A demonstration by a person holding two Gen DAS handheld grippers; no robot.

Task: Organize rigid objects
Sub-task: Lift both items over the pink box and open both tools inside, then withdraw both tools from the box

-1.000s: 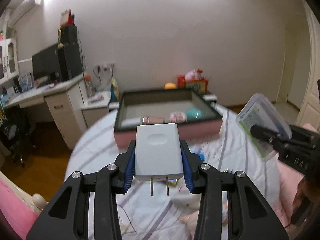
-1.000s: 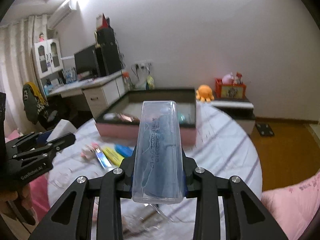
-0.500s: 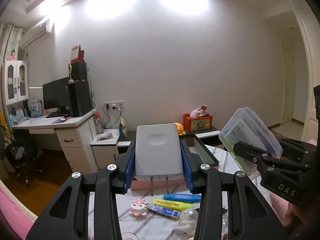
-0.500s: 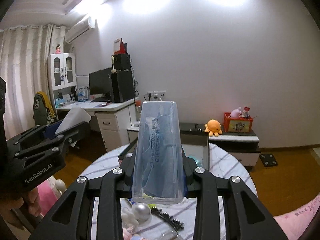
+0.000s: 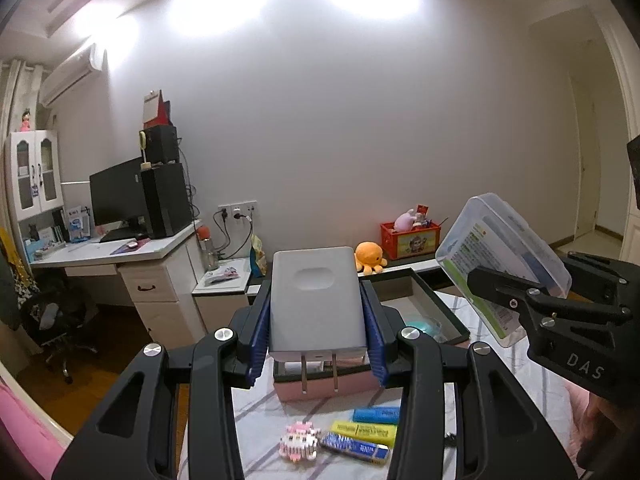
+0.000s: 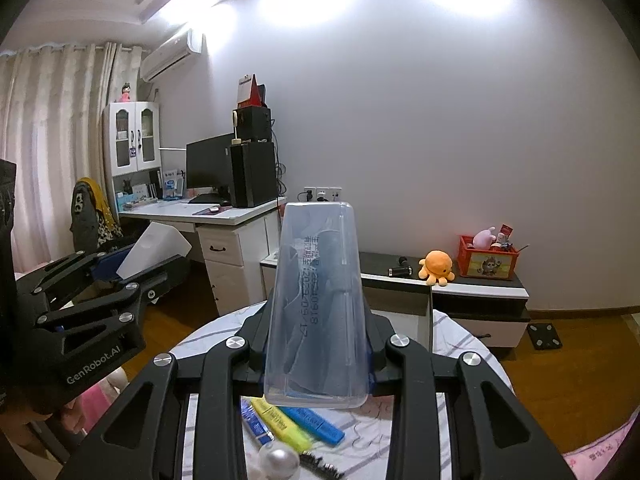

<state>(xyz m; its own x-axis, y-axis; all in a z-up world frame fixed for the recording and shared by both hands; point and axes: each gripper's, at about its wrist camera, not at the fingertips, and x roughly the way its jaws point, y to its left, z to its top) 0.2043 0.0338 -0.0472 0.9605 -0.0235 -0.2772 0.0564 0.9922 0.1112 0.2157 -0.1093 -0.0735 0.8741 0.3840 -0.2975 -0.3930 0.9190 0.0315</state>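
The left gripper is clenched on one white plug adapter, its two prongs pointing back toward the camera, held above the table. Below it lie one pink block figure and three small flat packs: one dark blue, one yellow, one light blue. Behind stands one pink-sided box. At right, the right gripper grasps one clear plastic case, also lifted above the table.
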